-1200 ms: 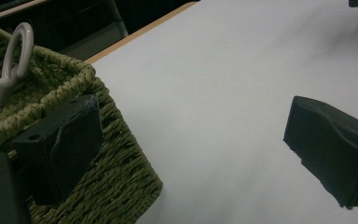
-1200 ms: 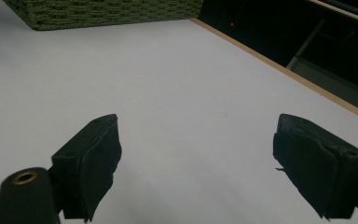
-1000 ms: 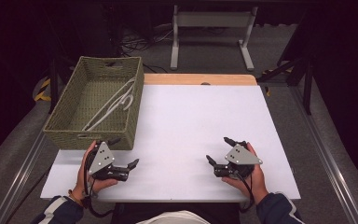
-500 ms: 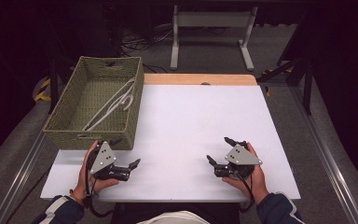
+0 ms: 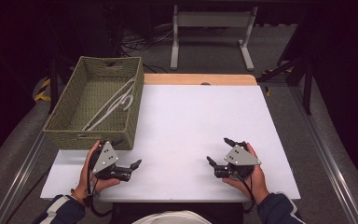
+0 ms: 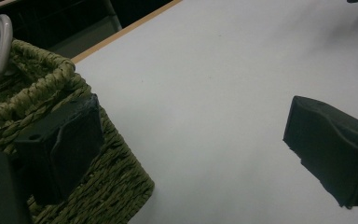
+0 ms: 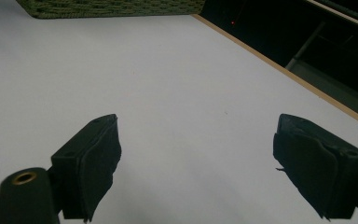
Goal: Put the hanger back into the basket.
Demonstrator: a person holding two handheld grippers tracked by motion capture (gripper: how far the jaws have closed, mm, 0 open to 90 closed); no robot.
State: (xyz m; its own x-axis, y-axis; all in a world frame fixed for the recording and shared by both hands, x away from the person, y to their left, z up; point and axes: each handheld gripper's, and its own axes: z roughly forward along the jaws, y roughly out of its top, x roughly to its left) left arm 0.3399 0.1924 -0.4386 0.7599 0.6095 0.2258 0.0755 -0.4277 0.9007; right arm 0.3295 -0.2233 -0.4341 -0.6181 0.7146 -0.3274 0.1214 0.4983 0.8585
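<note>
Two claws rest near the front edge of the table point(image 5: 191, 116), and little has changed over the last second: the left claw point(image 5: 129, 155) has crept slightly toward the basket point(image 5: 60, 130), while the right claw point(image 5: 221, 151) has stayed where it was. That small creep suggests the work is only starting, with a reach for the basket likely next. Both claws are released, jaws spread wide with nothing between them. One basket stands just ahead of the left claw, its near corner almost touching one jaw in the left gripper view. One white hanger point(image 5: 114, 105) lies inside it, beyond the left claw and well apart from the right.
</note>
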